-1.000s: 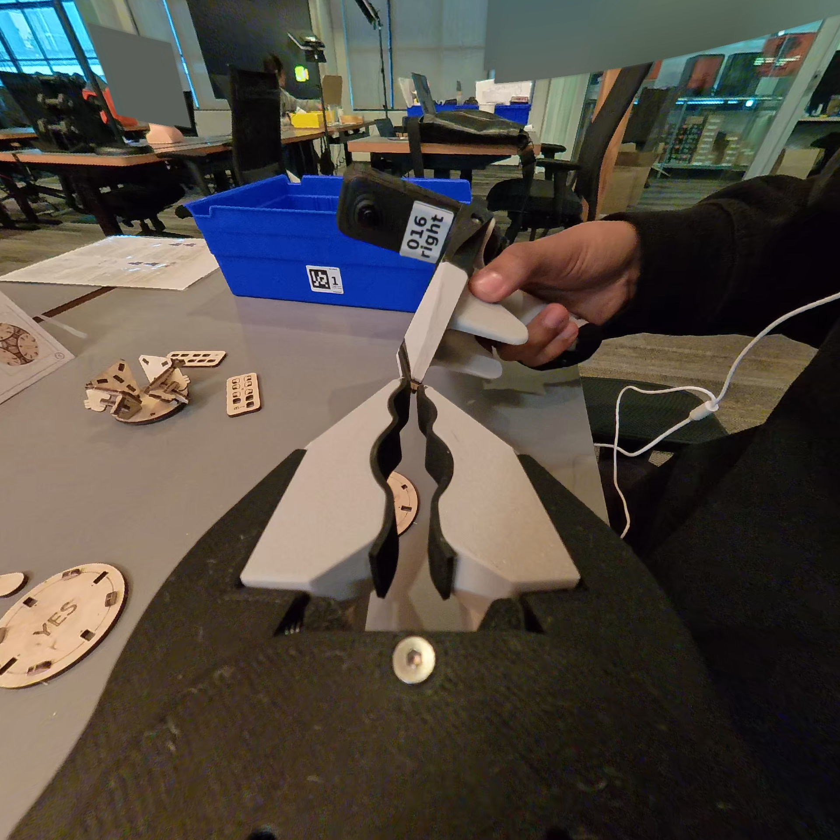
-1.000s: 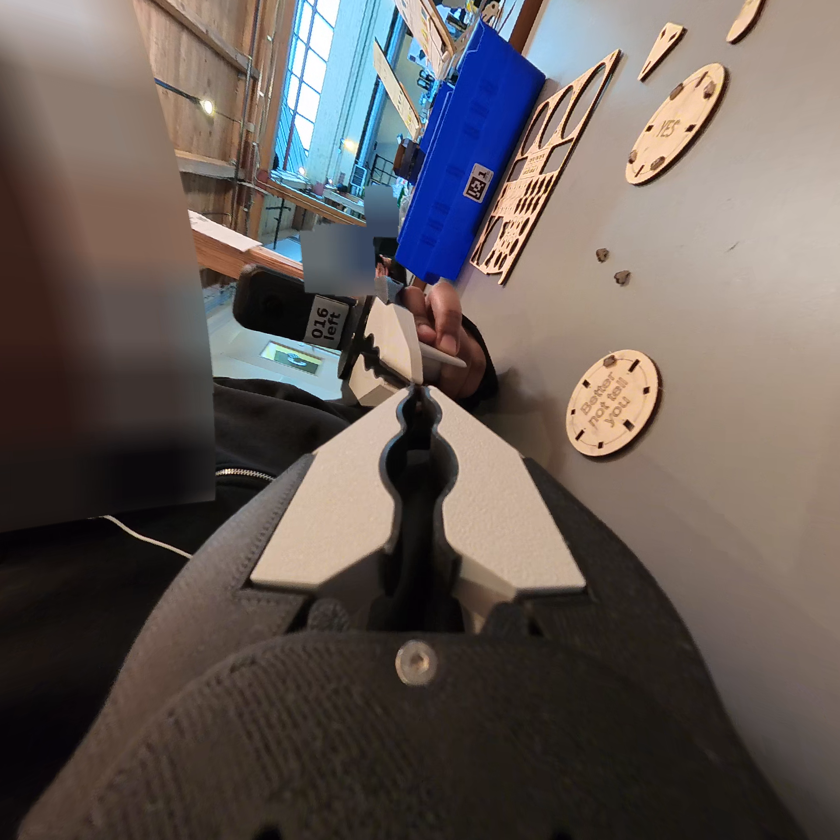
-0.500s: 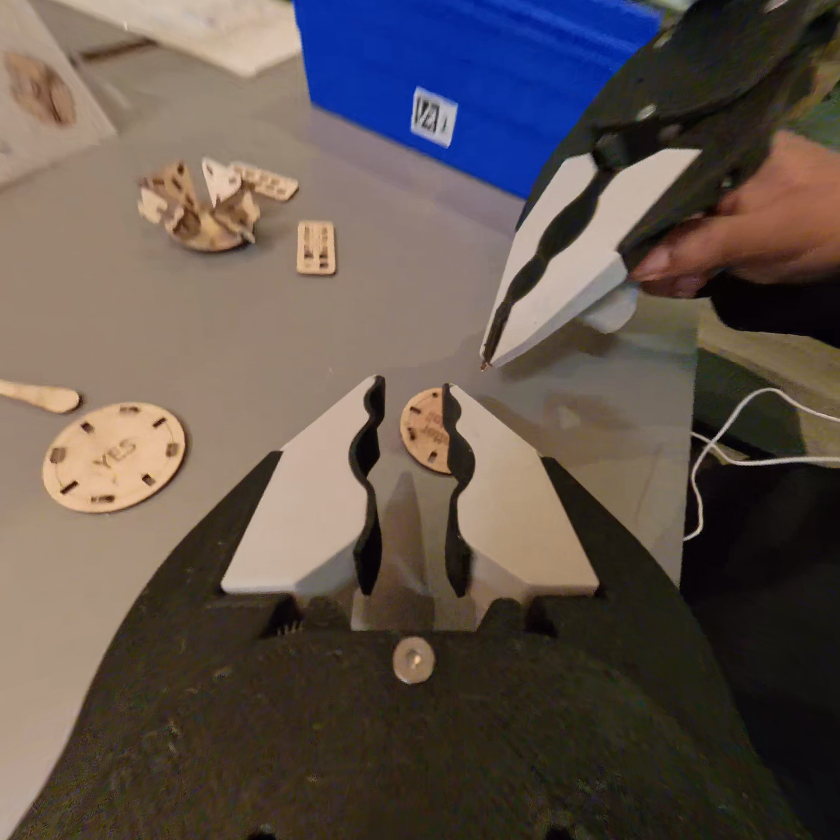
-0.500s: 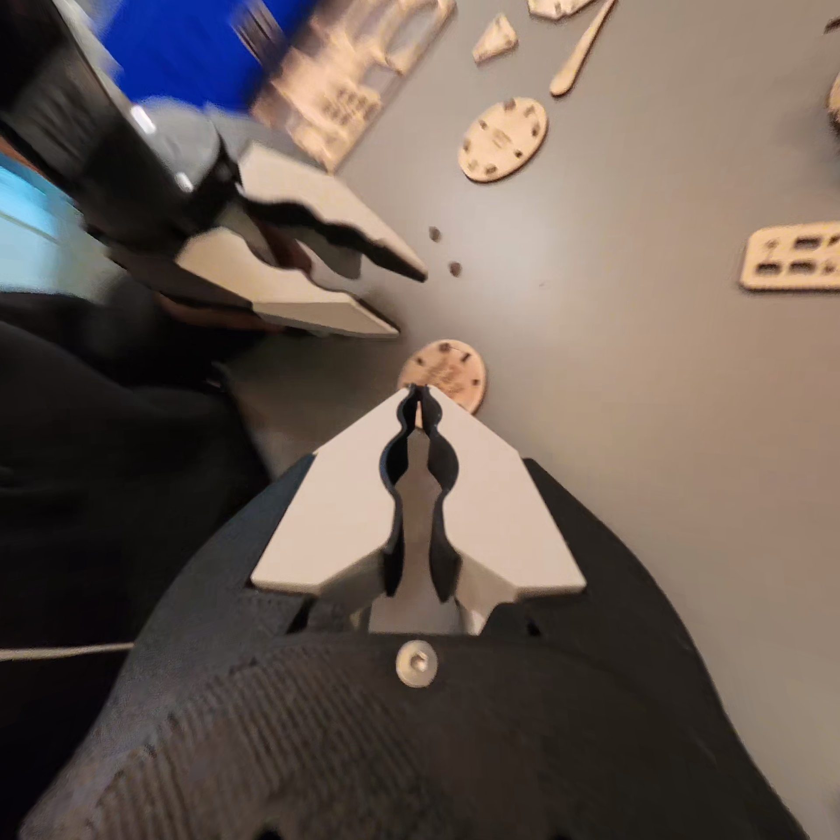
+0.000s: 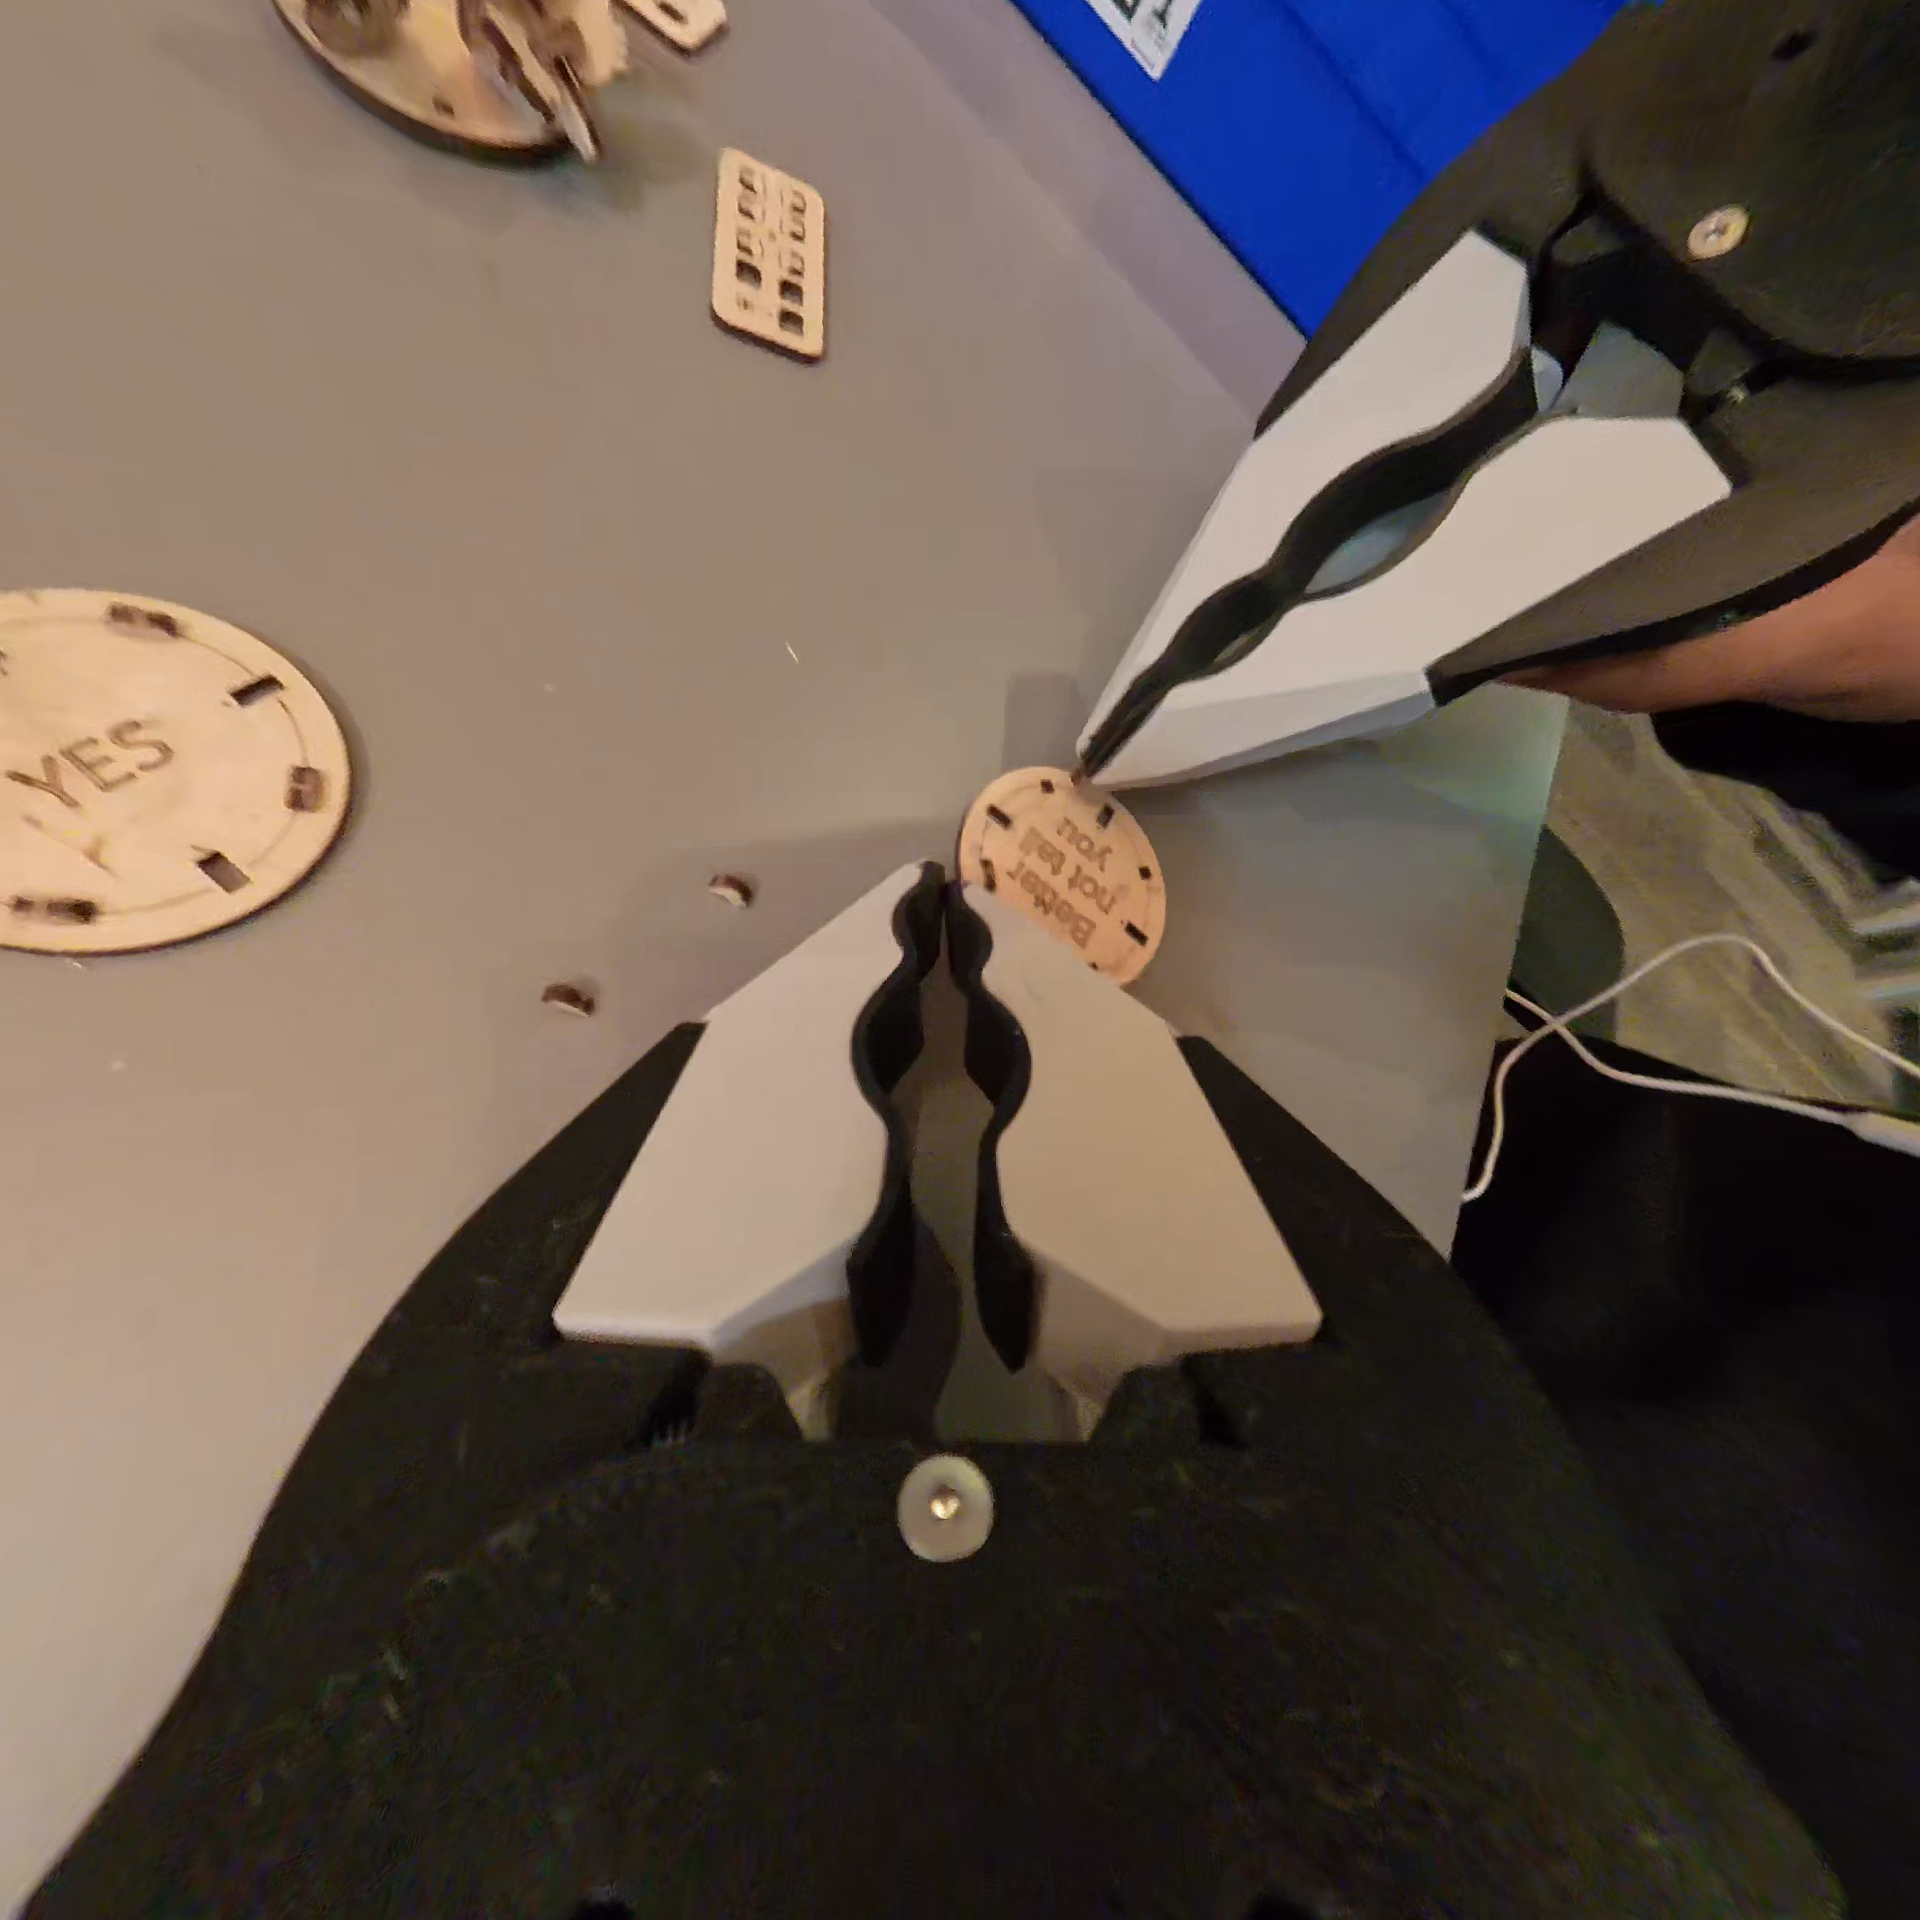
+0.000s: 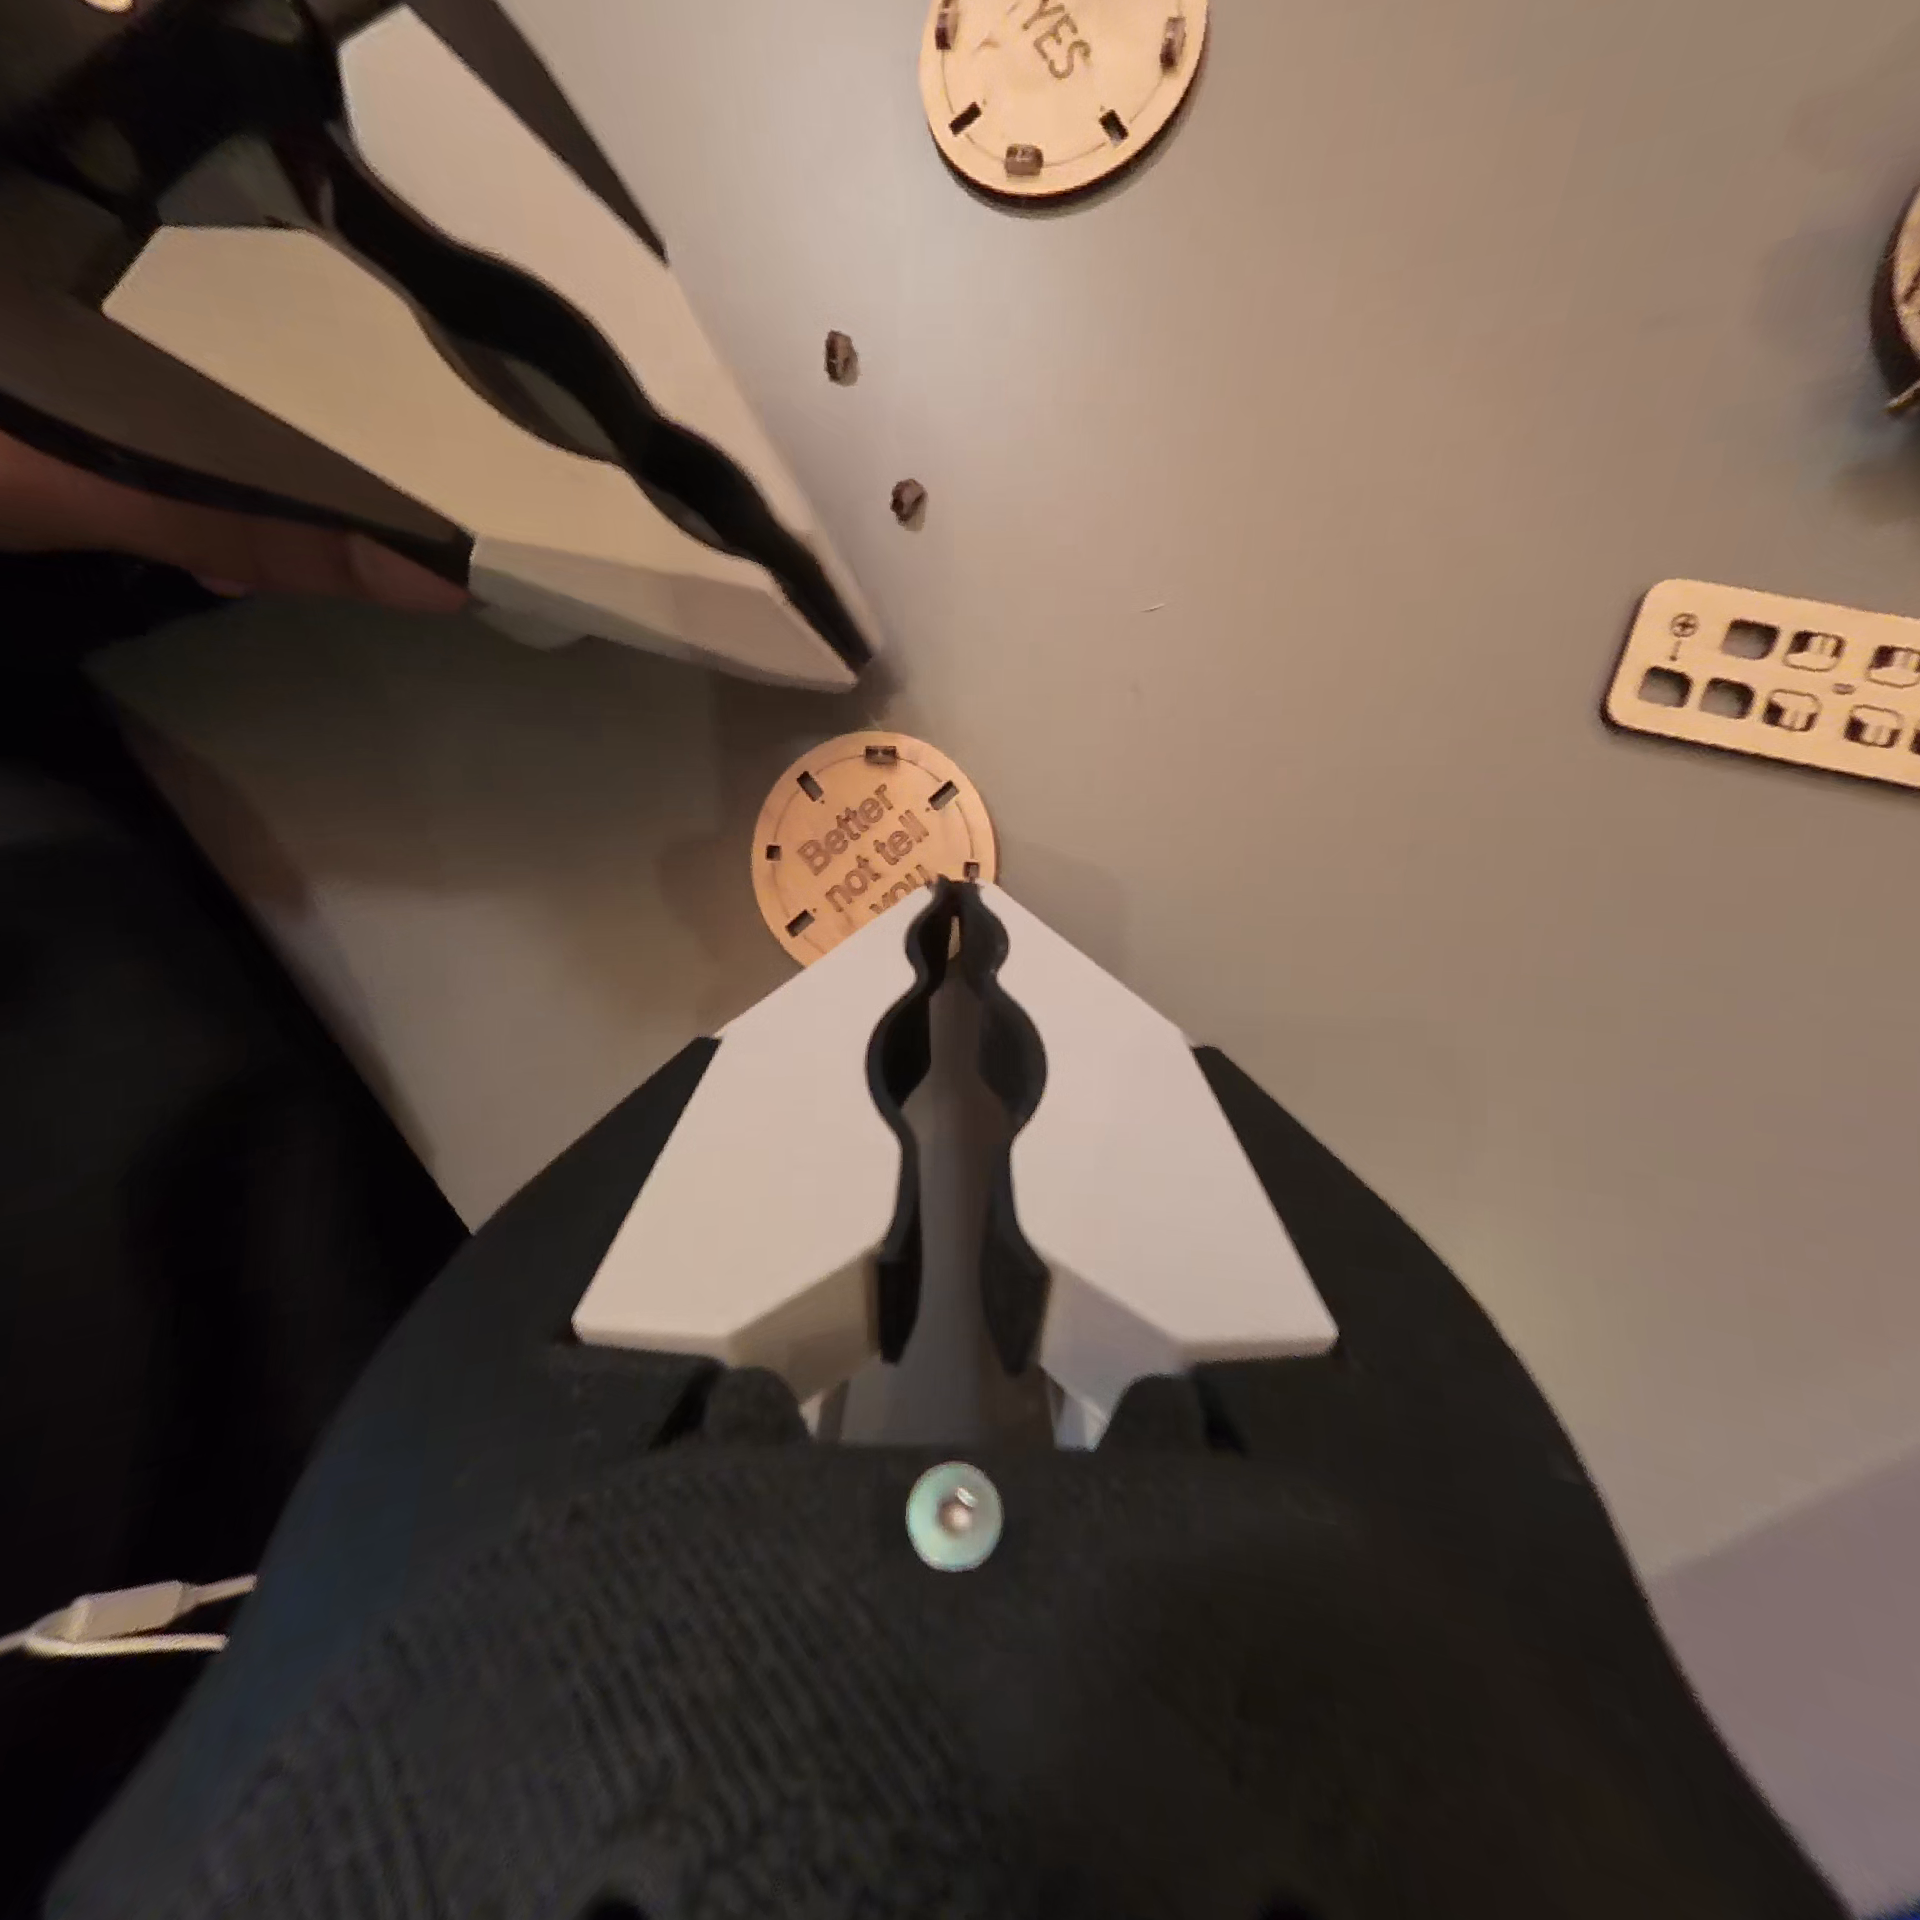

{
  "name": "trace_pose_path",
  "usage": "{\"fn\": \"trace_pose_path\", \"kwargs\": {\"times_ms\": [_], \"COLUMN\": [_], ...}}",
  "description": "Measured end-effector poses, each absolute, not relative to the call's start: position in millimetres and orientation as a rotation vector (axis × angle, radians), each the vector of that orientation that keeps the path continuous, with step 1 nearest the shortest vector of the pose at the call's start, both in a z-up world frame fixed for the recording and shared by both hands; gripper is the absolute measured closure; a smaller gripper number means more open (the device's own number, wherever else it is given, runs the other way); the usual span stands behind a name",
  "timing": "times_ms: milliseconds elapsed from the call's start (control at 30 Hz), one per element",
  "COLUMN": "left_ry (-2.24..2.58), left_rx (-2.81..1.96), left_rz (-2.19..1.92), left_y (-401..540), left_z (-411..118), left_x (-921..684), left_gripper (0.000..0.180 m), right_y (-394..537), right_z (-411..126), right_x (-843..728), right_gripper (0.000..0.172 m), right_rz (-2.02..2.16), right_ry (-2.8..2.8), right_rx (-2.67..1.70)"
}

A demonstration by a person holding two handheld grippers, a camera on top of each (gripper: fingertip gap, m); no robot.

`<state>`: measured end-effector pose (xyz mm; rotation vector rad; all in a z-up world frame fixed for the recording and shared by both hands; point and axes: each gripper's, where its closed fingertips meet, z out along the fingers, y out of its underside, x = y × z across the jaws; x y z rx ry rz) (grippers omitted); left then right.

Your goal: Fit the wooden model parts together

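The left gripper (image 5: pixel 943 885) is sitting with its jaws clenched together on nothing, its tip lying just beside the near-left rim of a small round wooden disc (image 5: pixel 1060 873) that is resting flat on the grey table (image 5: pixel 468 499) close to the table's near edge. The right gripper (image 6: pixel 954 891) is likewise clenched with a bare grasp, its closed tip pressing down on or hovering right at the disc's (image 6: pixel 862 842) rim on the opposite side; whether it truly touches is hard to tell. A hand (image 5: pixel 1704 675) is gripping the right tool from below. Two tiny wood offcuts (image 5: pixel 569 997) are lying on the table just left of the left gripper. Farther out, a larger round wooden disc (image 5: pixel 135 769) with slots is lying to the left, and a slotted rectangular wooden plate (image 5: pixel 769 255) is lying beyond. At the far edge a partly assembled wooden piece (image 5: pixel 468 62) and a blue bin (image 5: pixel 1299 135) are showing.
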<state>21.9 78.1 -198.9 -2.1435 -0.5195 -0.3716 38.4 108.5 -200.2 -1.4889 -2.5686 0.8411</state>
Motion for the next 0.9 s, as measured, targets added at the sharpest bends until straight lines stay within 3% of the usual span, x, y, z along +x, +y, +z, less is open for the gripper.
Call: {"fn": "trace_pose_path", "kwargs": {"times_ms": [433,900], "left_ry": [-0.42,-0.108], "left_rx": [-2.111,-2.272], "left_rz": [-0.441,0.296], "left_y": [77.5,92.9], "left_z": [-190.1,-198.9], "left_x": [39.9,48.7], "left_gripper": [0.18,0.18], "right_y": [111.9,107.5], "right_z": [-202.7,-202.4], "right_x": [36.2,32.6], "right_gripper": [0.172,0.172], "right_rz": [0.761,0.726], "right_ry": [-2.618,-2.673], "right_rx": [-1.444,-1.403]}}
